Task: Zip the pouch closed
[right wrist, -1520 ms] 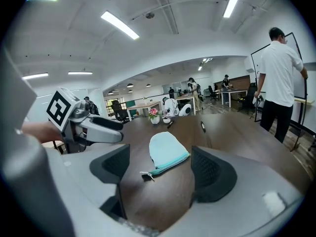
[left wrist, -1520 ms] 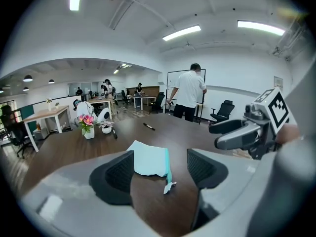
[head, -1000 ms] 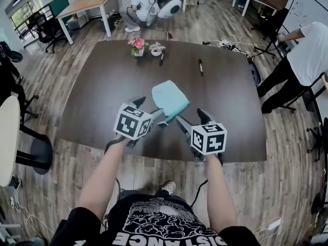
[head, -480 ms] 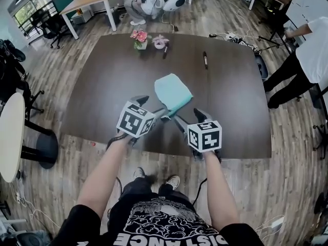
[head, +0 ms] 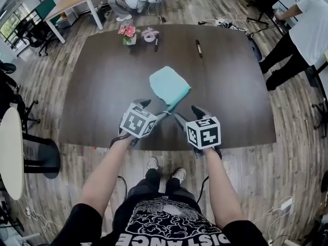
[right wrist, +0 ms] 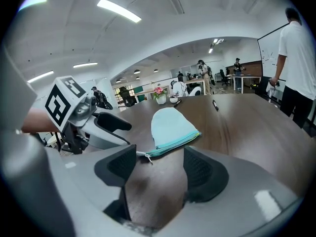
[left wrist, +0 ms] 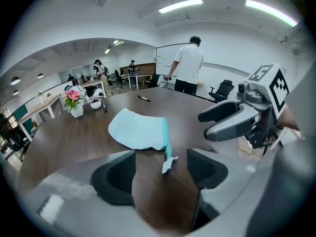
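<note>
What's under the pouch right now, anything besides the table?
The light blue pouch lies flat on the dark table; only bare tabletop shows around its edges. Whatever is directly beneath it, or inside it, is covered by the fabric.

Head camera looks steeply down; 2 low gripper views share pouch [head: 169, 85].

Open-plan office: wood-top desks [head: 66, 1] w/ rolling chairs [head: 28, 32] standing beyond the big dark table [head: 102, 86], whiteboard [left wrist: 165, 58] hanging past its far right corner, strip lights [left wrist: 180, 5] glowing overhead.
</note>
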